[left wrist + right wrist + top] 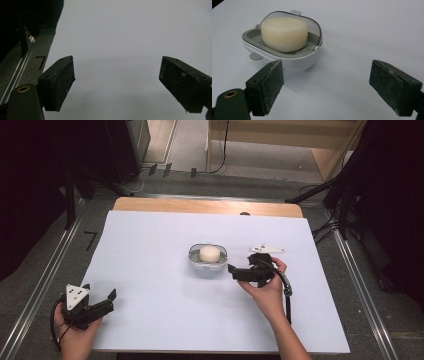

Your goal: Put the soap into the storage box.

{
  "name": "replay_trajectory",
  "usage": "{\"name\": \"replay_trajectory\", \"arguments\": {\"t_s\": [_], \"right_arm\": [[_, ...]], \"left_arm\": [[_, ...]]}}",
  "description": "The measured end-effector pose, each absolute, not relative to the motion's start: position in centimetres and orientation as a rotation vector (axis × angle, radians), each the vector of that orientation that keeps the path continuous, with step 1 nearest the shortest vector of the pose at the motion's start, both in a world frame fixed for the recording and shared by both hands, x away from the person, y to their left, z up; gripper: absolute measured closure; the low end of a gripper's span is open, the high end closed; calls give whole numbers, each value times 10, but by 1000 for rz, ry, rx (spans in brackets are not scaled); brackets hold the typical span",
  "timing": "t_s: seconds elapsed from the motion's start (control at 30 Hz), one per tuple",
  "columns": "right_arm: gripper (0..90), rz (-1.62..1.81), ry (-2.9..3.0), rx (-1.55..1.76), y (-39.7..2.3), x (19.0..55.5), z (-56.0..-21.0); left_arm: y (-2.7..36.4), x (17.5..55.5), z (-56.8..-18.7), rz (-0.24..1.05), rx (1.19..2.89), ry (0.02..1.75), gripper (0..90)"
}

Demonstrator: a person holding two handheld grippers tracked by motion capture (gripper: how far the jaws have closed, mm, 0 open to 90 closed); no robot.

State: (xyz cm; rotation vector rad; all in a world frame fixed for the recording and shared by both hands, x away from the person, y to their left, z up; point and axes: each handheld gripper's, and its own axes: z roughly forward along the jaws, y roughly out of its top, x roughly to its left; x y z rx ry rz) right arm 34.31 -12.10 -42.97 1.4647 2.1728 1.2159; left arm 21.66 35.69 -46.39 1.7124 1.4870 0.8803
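Note:
A white soap dish [207, 261] with a grey inner tray sits near the middle of the table, its clear lid tipped back. A round cream soap bar [209, 253] rests in it. My right gripper [238, 271] lies just right of the dish, pointing at it, jaws open with nothing between them. In the right gripper view the dish [297, 58] and the soap [284, 33] stand a short way beyond the open gripper [325, 75], ahead and to the left. My left gripper [100, 291] rests at the near left corner, open and empty, with bare sheet beyond the gripper [116, 70].
A white sheet [150, 285] covers the table, with a wooden strip [200, 206] showing along the far edge. Metal floor rails [45, 275] run along both sides. Dark stands and cables [345, 200] crowd the far right.

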Motion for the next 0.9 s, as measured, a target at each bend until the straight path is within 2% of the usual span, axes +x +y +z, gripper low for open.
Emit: {"name": "replay_trajectory", "arguments": {"t_s": [0.9], "right_arm": [[132, 1170, 2066, 1561, -190, 316, -457]], "left_arm": [[356, 217, -464, 890, 1714, 1487, 140]]}}
